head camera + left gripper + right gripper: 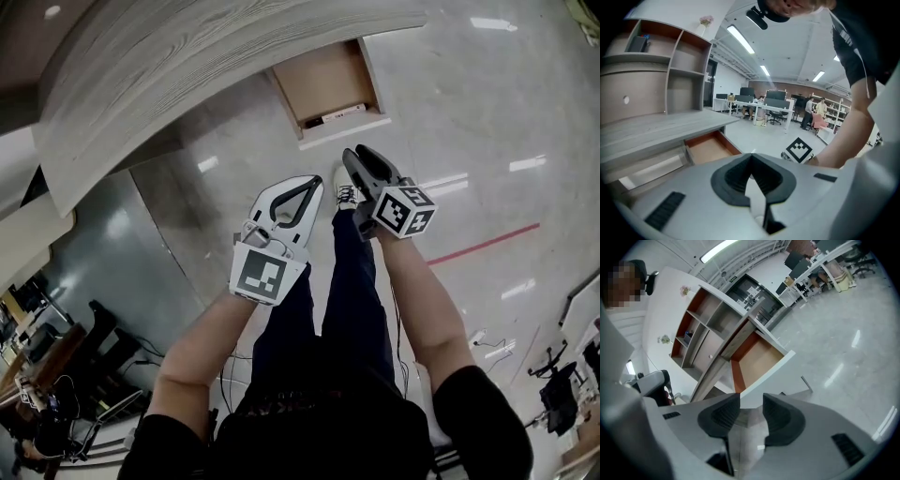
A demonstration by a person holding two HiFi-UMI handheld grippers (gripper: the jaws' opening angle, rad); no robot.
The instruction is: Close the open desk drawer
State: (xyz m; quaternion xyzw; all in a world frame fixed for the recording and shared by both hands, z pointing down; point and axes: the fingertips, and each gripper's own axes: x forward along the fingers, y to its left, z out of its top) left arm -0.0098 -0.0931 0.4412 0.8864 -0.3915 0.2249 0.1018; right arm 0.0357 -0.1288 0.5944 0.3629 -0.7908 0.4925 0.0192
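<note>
- Drawer untouched so far: nearest the head camera are the person's legs in dark trousers, standing square to it, well apart from it.
- Both forearms reach forward at about waist level, each hand carrying a gripper aimed at the drawer, probably lining up for a push.
- The left gripper has its jaws pressed together at the tips with nothing between them. Shut like this it makes one blunt nose, which would suit pushing a flat panel.
- The right gripper sits just beside it, a little further forward. Its jaws stand partly apart and empty; its own view shows only the white drawer front through the gap.
- Beyond the grippers, across a stretch of glossy pale floor, the drawer juts fully out from under the desk. Its brown inside is bare except for a slim pen-like item lying along the front panel.
- The grey wood-grain desk top curves over the drawer's back end, so the drawer has to travel straight inward beneath it.
- A shelf unit rises behind the desk.
- Farthest off, the left gripper view shows office desks and chairs.
</note>
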